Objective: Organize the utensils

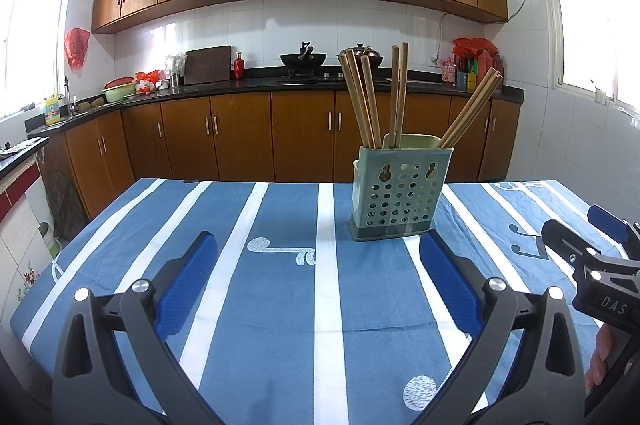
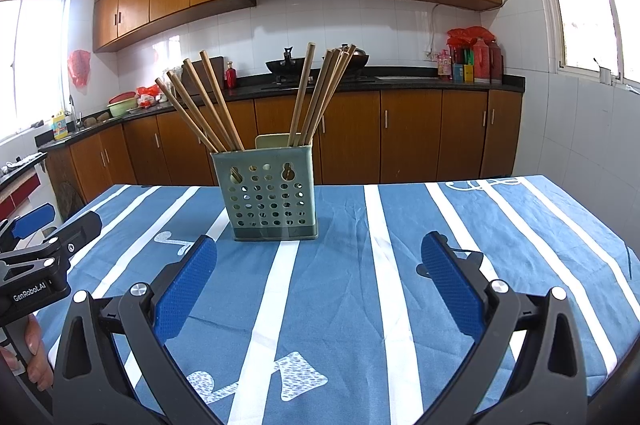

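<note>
A pale green perforated utensil holder point(image 1: 400, 193) stands upright on the blue striped tablecloth point(image 1: 280, 305); it also shows in the right wrist view point(image 2: 270, 195). Several wooden chopsticks point(image 1: 362, 97) stand in it, leaning left, upright and right; they show in the right wrist view too point(image 2: 208, 105). My left gripper point(image 1: 318, 253) is open and empty, just short of the holder. My right gripper point(image 2: 318, 253) is open and empty, to the right of the holder. The right gripper also shows at the left wrist view's right edge point(image 1: 592, 245), the left gripper at the right wrist view's left edge point(image 2: 48, 237).
The table's far edge point(image 2: 400, 183) lies behind the holder. Beyond it run brown kitchen cabinets point(image 1: 240, 141) and a dark counter with a wok point(image 1: 303, 59), a cutting board point(image 1: 208, 65) and bottles point(image 1: 476, 65). Windows are at both sides.
</note>
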A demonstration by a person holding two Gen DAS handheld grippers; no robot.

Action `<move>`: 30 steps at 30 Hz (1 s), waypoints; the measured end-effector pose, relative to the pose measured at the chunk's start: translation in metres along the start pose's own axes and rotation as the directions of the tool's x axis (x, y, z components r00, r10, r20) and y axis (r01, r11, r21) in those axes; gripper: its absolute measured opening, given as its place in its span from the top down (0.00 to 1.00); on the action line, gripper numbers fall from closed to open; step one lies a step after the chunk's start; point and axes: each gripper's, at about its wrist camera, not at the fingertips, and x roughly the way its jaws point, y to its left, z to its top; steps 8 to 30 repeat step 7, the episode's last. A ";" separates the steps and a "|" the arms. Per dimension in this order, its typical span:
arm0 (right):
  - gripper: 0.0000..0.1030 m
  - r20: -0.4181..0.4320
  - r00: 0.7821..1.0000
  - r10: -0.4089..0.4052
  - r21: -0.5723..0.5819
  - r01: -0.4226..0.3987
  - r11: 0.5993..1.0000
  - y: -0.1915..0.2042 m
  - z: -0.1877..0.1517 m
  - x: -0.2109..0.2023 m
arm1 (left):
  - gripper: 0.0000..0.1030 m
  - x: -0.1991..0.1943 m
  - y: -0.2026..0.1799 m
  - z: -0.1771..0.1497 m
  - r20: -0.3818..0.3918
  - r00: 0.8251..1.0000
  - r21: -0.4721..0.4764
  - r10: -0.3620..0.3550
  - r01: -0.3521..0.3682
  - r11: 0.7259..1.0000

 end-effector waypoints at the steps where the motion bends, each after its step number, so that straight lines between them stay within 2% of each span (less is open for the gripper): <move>1: 0.02 0.001 1.000 0.000 0.001 0.000 1.000 0.000 0.001 0.000 | 0.04 0.001 0.000 -0.001 -0.004 1.000 -0.002 0.000 0.000 1.000; 30: 0.02 0.000 1.000 0.000 0.001 0.000 1.000 0.000 0.000 0.000 | 0.04 0.002 0.000 -0.003 -0.009 1.000 -0.007 -0.001 0.001 1.000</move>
